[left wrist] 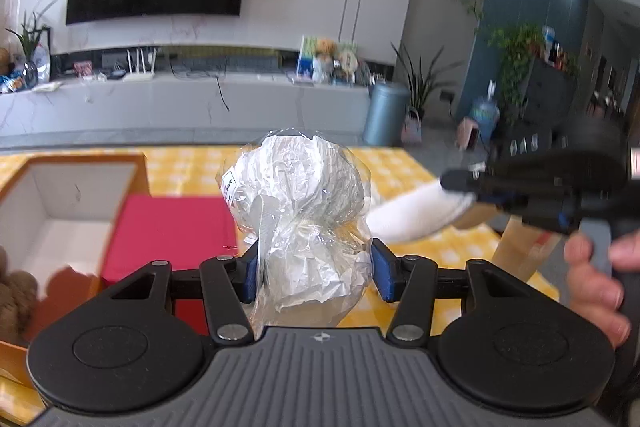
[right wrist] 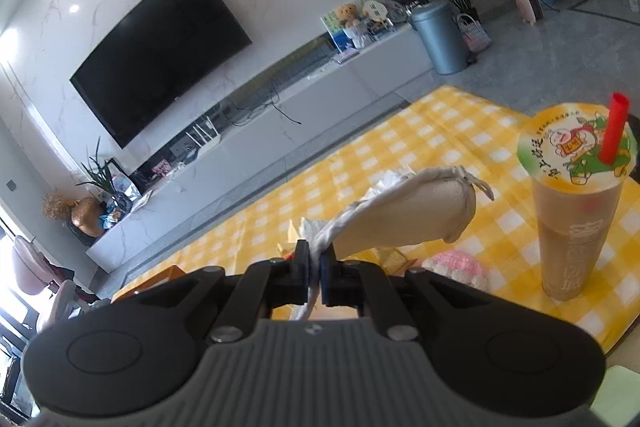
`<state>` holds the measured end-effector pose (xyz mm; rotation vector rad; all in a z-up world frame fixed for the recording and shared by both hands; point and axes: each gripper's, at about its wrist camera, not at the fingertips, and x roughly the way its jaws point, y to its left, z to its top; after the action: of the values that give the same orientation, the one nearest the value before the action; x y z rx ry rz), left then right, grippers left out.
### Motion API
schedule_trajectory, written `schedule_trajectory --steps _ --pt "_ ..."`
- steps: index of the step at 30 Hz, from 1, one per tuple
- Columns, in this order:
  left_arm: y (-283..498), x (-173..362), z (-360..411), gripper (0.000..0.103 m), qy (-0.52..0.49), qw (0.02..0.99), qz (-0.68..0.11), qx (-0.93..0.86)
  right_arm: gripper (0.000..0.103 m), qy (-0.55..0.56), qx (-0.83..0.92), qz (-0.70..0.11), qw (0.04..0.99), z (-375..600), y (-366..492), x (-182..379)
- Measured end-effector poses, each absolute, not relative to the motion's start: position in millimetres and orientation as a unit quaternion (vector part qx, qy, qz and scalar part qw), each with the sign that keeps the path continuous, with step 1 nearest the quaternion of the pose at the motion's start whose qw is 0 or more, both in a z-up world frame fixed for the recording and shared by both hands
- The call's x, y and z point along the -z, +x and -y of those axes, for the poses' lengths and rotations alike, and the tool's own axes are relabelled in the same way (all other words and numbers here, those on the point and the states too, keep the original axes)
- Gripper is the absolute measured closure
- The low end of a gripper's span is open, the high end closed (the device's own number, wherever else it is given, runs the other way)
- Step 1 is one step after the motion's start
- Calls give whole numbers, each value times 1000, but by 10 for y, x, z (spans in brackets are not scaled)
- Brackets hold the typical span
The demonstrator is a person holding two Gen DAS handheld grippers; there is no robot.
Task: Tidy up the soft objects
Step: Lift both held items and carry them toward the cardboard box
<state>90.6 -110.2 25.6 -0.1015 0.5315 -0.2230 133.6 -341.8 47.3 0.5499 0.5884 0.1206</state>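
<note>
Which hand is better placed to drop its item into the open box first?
Left. Its tongs hold the plastic-wrapped bundle, and the open box sits just beside them. The right tongs hold a white cloth pouch farther over, with no box in their view.

My left gripper (left wrist: 314, 267) clamps a clear-wrapped white bundle (left wrist: 304, 211) at frame centre. At right, my right gripper (left wrist: 460, 183) pinches a white cloth (left wrist: 416, 215). An open orange box (left wrist: 80, 195) sits left.

Yellow-and-white checked cloth (right wrist: 400, 155) on the worktop; red box (left wrist: 168, 239); white crumpled bundle (left wrist: 304, 195) in clear wrap; red straw (right wrist: 614, 127).
</note>
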Motion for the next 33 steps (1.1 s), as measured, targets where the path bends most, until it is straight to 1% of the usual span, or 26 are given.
schedule_trajectory --steps 8,11,16,20,25,33 --pt "769 -584 711 42 -50 968 -236 72 100 226 -102 -273 929 3089 1167 -678" --pt "716 -631 599 42 -13 970 -232 73 100 210 -126 -271 931 2908 1157 -735" --pt "639 -625 341 41 14 976 -214 42 100 178 -188 -224 940 2527 1037 -871" --pt "728 -491 53 41 -18 975 -220 16 100 182 -263 -206 925 2205 1091 -810" --pt "989 -190 -230 42 -45 965 -259 15 100 163 -285 -223 918 1804 1260 -595" --pt "1355 305 -536 42 -84 930 -356 34 100 133 -306 -244 910 1446 1410 -343"
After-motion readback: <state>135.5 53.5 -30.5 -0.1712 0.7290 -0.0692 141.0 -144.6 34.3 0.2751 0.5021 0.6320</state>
